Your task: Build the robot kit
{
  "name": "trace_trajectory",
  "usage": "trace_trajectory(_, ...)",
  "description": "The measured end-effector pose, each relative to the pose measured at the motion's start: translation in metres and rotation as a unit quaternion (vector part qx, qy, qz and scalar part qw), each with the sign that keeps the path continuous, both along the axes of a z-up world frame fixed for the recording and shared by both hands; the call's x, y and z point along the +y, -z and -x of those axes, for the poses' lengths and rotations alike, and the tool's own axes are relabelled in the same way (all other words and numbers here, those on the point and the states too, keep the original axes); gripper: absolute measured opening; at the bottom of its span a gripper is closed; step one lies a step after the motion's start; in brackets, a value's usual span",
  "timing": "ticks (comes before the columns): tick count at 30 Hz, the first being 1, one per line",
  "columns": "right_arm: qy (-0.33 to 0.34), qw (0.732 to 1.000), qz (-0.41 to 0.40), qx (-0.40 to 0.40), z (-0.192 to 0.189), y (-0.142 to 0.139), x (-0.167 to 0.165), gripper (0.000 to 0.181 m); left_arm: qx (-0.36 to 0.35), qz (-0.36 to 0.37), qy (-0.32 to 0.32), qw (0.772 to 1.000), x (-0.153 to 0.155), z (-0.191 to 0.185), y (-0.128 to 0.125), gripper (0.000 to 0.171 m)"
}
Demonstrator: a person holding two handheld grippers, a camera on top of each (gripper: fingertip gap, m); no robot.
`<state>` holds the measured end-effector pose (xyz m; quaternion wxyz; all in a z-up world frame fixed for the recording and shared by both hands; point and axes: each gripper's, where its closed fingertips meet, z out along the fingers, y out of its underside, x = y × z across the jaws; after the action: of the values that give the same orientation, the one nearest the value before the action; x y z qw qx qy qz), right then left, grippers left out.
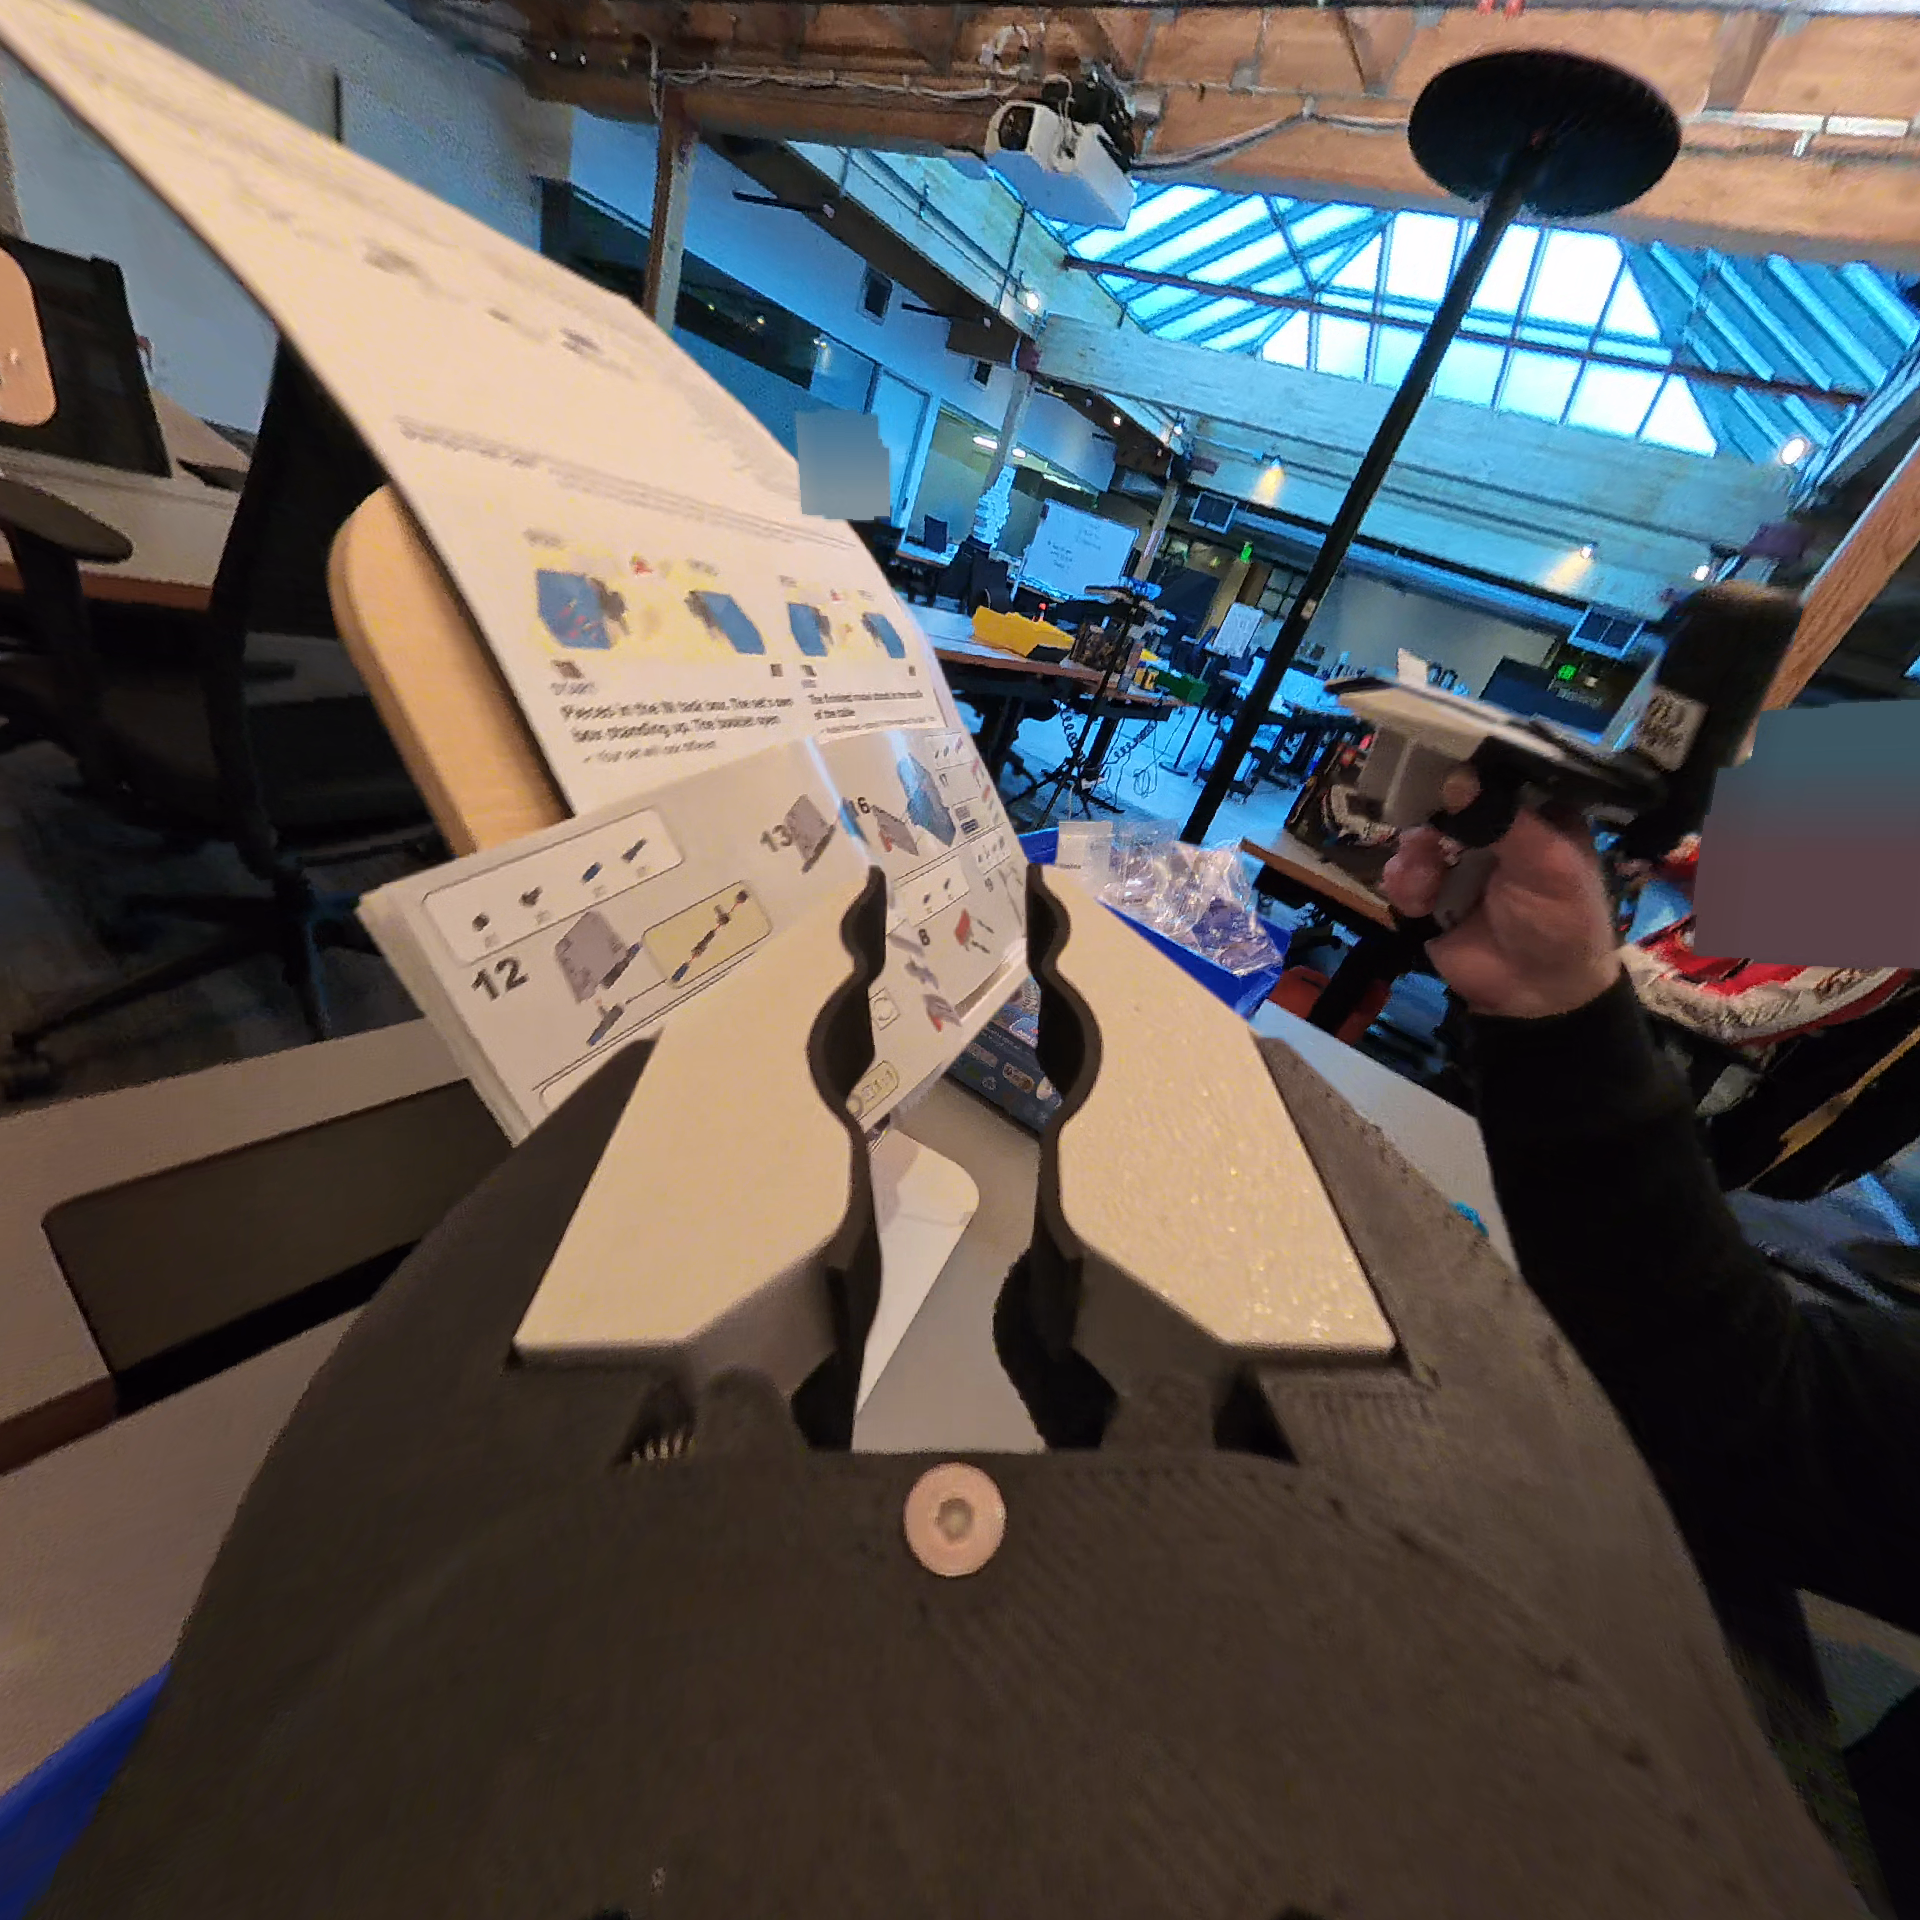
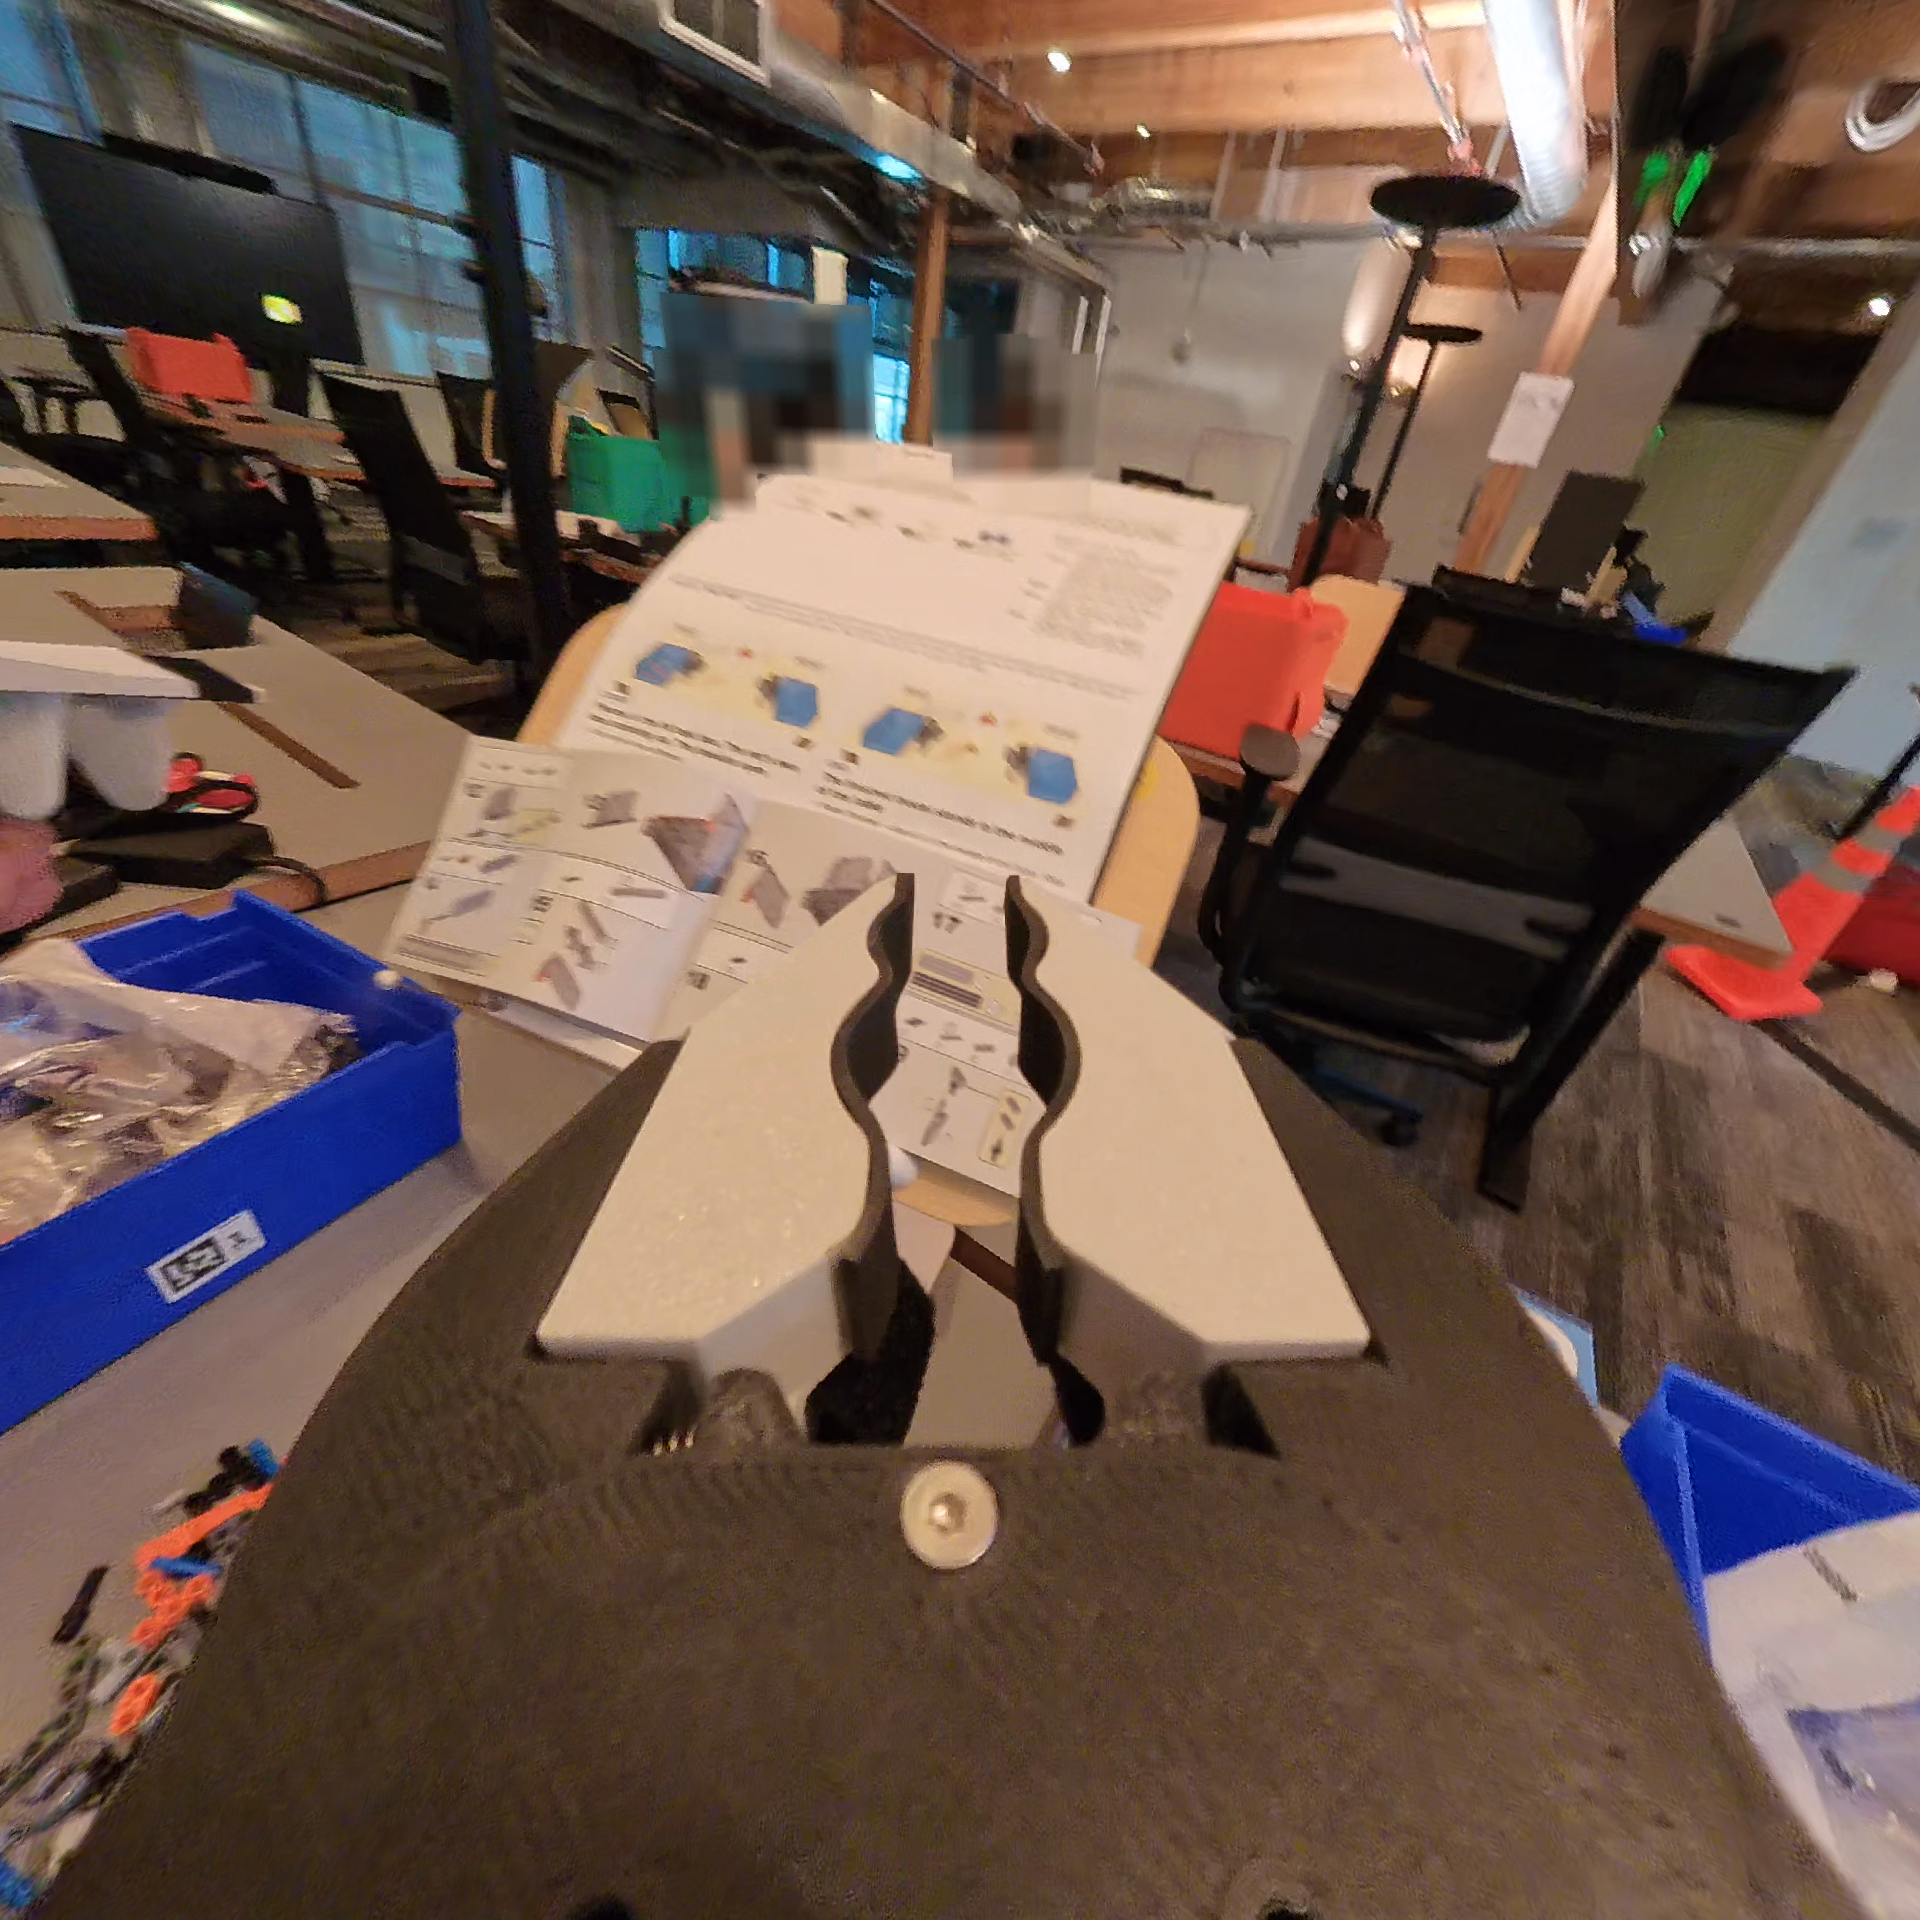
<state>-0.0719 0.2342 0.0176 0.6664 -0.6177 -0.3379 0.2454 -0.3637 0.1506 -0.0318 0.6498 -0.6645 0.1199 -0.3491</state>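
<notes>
A: Left gripper (image 1: 954, 883): jaws parted by a narrow gap, nothing between them; raised above the grey table (image 1: 208, 1455), pointed at the open instruction booklet (image 1: 644, 935).

B: Booklet propped upright against the tan chair back (image 1: 436, 665), below a large printed sheet (image 1: 540, 436) curving over that chair.

A: Right gripper (image 2: 958, 888): likewise narrowly parted and empty, aimed at the same booklet (image 2: 582, 873) and sheet (image 2: 914, 644).

B: Also visible far right in the left wrist view (image 1: 1455, 748), gripped by a hand (image 1: 1507, 914) in a dark sleeve.

A: Blue bin (image 2: 260, 1122) to the left of the right gripper, filled with clear plastic bags (image 2: 125, 1049).

B: Small loose pieces (image 2: 156, 1558), orange, blue and black, scattered on the table near that view's lower left edge.

A: Black mesh chair (image 2: 1507, 831) to the right, beyond the table.
</notes>
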Motion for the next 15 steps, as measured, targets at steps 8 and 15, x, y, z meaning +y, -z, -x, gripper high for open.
trace_trajectory(8,-0.039,0.993,-0.040,-0.101,-0.008,-0.004,-0.058,0.015,0.088,-0.039,0.004,0.995,-0.019,-0.037,-0.026,0.032)
trace_trajectory(15,-0.014,0.991,-0.025,-0.128,-0.086,0.021,-0.070,0.013,0.130,-0.069,0.040,0.988,-0.033,-0.087,-0.044,0.031)
